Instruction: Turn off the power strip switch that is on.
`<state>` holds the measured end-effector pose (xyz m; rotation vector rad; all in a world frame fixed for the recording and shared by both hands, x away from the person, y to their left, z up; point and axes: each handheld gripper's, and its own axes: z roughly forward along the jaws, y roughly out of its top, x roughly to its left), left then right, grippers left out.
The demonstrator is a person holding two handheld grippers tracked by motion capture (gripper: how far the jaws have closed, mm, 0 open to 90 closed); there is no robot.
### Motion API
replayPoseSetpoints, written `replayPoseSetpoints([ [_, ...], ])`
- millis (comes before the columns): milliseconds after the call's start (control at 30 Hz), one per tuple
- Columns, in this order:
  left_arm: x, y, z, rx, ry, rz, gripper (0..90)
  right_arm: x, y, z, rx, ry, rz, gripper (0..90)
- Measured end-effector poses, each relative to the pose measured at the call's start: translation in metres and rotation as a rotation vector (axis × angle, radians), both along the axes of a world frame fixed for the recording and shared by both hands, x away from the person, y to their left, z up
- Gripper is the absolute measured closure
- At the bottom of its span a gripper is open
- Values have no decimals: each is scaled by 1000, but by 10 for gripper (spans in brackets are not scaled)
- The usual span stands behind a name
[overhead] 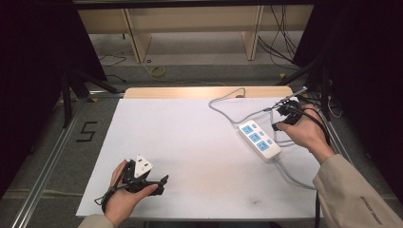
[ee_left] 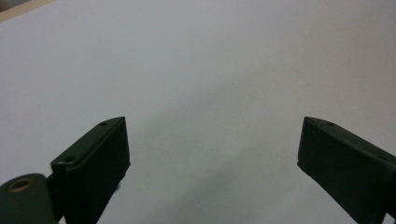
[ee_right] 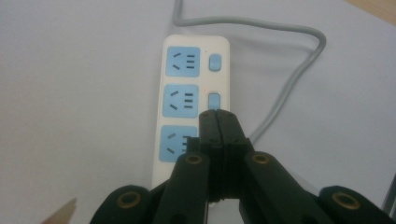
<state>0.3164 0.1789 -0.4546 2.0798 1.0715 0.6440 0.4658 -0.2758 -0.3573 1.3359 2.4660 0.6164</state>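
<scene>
White power strip under our right gripper, left gripper idle on the sheet.

From the high view we see the power strip (overhead: 259, 138), white with three blue sockets, lying at the right of the white table sheet (overhead: 190, 142), its grey cord (overhead: 223, 102) looping toward the far edge; our right gripper (overhead: 280, 124) sits just at its far side, while our left gripper (overhead: 159, 183) rests well apart near the front left. In the left gripper view our jaws stand wide apart over bare sheet (ee_left: 201, 70). In the right gripper view our jaws are pressed together, tips over the strip (ee_right: 187, 74) beside its middle switch button (ee_right: 214, 100), nothing between them.
</scene>
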Motion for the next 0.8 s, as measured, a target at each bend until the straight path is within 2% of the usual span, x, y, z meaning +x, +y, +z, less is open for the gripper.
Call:
replayPoseSetpoints([
  [800, 0, 0, 0, -1, -1, -1, 86, 31, 9, -23, -36, 64, -17, 900],
])
